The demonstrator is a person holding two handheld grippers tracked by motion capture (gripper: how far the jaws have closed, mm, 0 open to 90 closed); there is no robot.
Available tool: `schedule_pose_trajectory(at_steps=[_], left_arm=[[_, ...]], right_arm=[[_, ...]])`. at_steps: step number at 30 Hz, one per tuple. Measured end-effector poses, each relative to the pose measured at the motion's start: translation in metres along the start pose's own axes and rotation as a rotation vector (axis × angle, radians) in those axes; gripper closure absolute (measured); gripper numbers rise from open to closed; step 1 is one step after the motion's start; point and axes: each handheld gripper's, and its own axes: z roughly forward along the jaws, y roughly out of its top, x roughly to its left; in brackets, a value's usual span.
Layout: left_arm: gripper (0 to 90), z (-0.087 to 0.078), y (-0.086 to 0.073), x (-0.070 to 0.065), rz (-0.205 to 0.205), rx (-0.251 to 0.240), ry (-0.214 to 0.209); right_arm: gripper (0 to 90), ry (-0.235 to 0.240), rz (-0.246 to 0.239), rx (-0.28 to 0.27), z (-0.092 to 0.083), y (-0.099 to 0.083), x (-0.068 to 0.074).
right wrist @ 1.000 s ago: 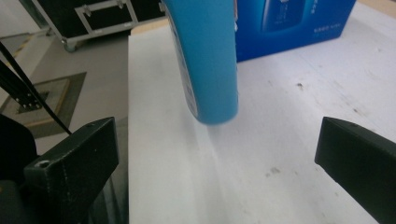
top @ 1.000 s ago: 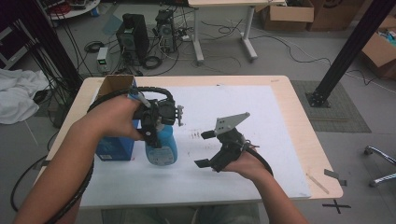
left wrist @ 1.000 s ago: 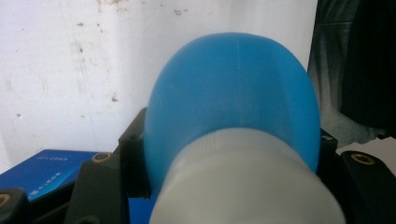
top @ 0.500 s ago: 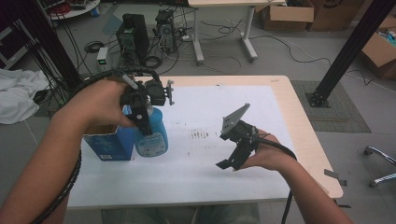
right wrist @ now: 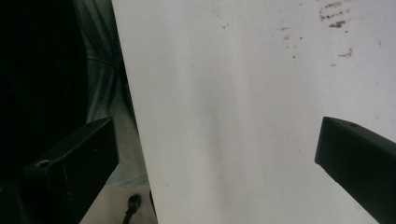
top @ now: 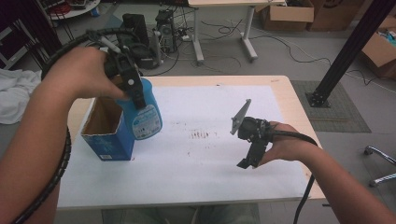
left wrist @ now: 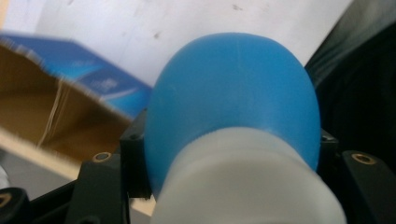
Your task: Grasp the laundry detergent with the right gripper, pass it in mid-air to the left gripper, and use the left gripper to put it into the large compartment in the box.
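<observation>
Blue bottle [left wrist: 233, 93] blurred in left gripper view, its white cap [left wrist: 247, 182] cut by bottom edge, hiding the jaw tips. Bottle label print [top: 145, 122] too small to read. Open box [top: 105, 128] interior bottom hidden.

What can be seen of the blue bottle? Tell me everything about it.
The blue bottle looks like smooth plastic, with a rounded shoulder, a white cap and a printed label low on its body. The left gripper is shut on its neck and holds it off the table, roughly upright and slightly tilted, beside the open blue cardboard box. Whether it touches the box cannot be told. Its contents are not visible.
</observation>
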Motion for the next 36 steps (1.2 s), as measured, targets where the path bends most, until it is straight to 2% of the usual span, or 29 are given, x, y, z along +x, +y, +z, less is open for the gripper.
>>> schedule_pose_trajectory(at_steps=[1,2,3,4,7,11,15,16,17,18,19,20,21,22,23,24,26,27,29,30,36], left_arm=[[38.1,-0.008,-0.003,0.008,-0.076,0.011,-0.006],[38.1,-0.008,-0.003,0.008,-0.076,0.011,-0.006],[38.1,-0.014,-0.006,0.016,-0.148,0.020,-0.012],[38.1,-0.014,-0.006,0.016,-0.148,0.020,-0.012],[38.1,-0.019,-0.014,0.030,-0.296,0.029,-0.011],[38.1,-0.027,-0.026,0.048,-0.448,0.029,-0.011],[38.1,-0.037,-0.038,0.060,-0.567,0.011,-0.015],[38.1,-0.043,-0.042,0.065,-0.621,0.002,-0.020],[38.1,-0.045,-0.044,0.067,-0.653,-0.003,-0.021],[38.1,-0.045,-0.044,0.067,-0.653,-0.003,-0.021],[38.1,-0.047,-0.046,0.069,-0.679,-0.003,-0.019],[38.2,-0.050,-0.050,0.072,-0.738,-0.004,-0.008],[38.2,-0.050,-0.050,0.072,-0.738,-0.004,-0.008],[38.1,-0.051,-0.053,0.075,-0.790,-0.010,0.007],[38.2,-0.051,-0.055,0.077,-0.807,-0.013,0.015],[38.2,-0.051,-0.055,0.077,-0.807,-0.013,0.015],[38.2,-0.044,-0.059,0.083,-0.852,-0.016,0.024],[38.2,-0.044,-0.059,0.083,-0.852,-0.016,0.024],[38.2,-0.034,-0.065,0.090,-0.887,-0.021,0.019],[38.2,-0.034,-0.065,0.090,-0.887,-0.021,0.019],[38.2,-0.009,-0.075,0.104,-0.918,-0.010,0.018]], right_arm=[[0.0,-0.005,0.000,0.002,-0.002,0.000,0.000],[0.0,-0.010,0.000,0.005,-0.003,-0.001,0.000],[0.0,-0.010,-0.005,0.010,-0.004,-0.002,0.000],[0.0,-0.010,-0.005,0.010,-0.004,-0.002,0.000],[0.0,-0.030,-0.013,0.005,-0.007,-0.004,-0.001],[0.0,-0.032,-0.015,-0.001,-0.007,-0.006,-0.002],[0.0,-0.029,-0.018,0.005,-0.006,-0.007,-0.004],[0.0,-0.027,-0.021,0.006,-0.006,-0.007,-0.005],[0.0,-0.030,-0.022,0.007,-0.006,-0.007,-0.006],[0.0,-0.030,-0.022,0.007,-0.006,-0.007,-0.006],[0.0,-0.028,-0.023,0.008,-0.006,-0.007,-0.006],[0.0,-0.029,-0.026,0.009,-0.006,-0.006,-0.006],[0.0,-0.028,-0.027,0.007,-0.006,-0.006,-0.007],[0.0,-0.031,-0.029,0.005,-0.006,-0.006,-0.006],[0.0,-0.036,-0.032,0.004,-0.006,-0.006,-0.006],[0.0,-0.031,-0.030,0.002,-0.006,-0.006,-0.006],[0.0,-0.034,-0.030,0.001,-0.007,-0.006,-0.006],[0.0,-0.034,-0.030,0.001,-0.007,-0.006,-0.006],[0.0,-0.034,-0.029,0.003,-0.006,-0.006,-0.006],[0.0,-0.034,-0.029,0.003,-0.006,-0.006,-0.006],[0.0,-0.029,-0.026,-0.001,-0.005,-0.005,-0.006]])
